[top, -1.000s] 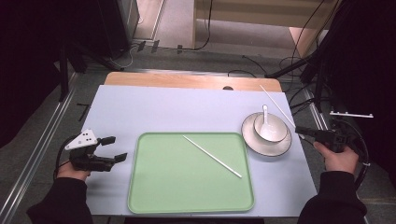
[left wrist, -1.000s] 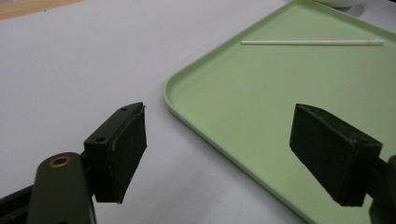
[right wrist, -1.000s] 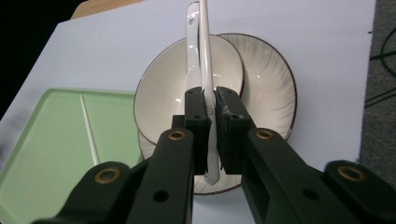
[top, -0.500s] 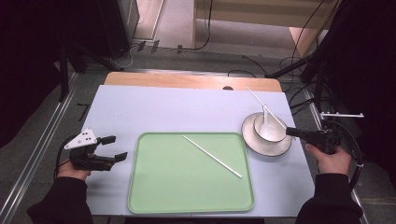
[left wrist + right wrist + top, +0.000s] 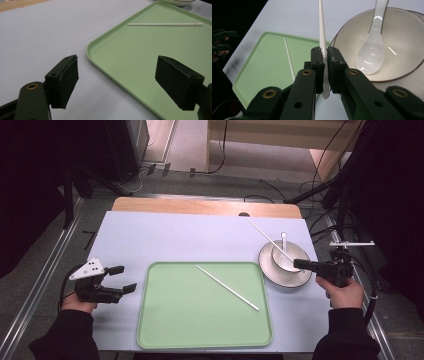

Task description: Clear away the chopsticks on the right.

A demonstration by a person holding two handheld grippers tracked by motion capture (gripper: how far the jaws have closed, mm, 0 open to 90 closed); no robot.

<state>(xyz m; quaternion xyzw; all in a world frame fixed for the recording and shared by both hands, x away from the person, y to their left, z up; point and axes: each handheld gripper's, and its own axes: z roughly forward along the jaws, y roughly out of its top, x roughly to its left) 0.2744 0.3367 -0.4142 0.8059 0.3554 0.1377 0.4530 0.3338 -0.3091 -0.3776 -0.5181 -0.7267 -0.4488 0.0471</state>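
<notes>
Your right gripper [image 5: 325,63] had its jaws clamped on one thin white chopstick [image 5: 322,32], which angled up and away over the rim of the round white bowl [image 5: 285,261]. That bowl sat on a white saucer [image 5: 280,276] near the right edge of the pale blue table [image 5: 190,237], with a white ceramic spoon [image 5: 370,50] lying inside it. A second thin white chopstick [image 5: 227,287] lay diagonally in the flat light-green tray [image 5: 170,330] just left of the saucer. Your left gripper [image 5: 125,80] hovered off the tray's left edge, its jaws wide apart and holding nothing.
</notes>
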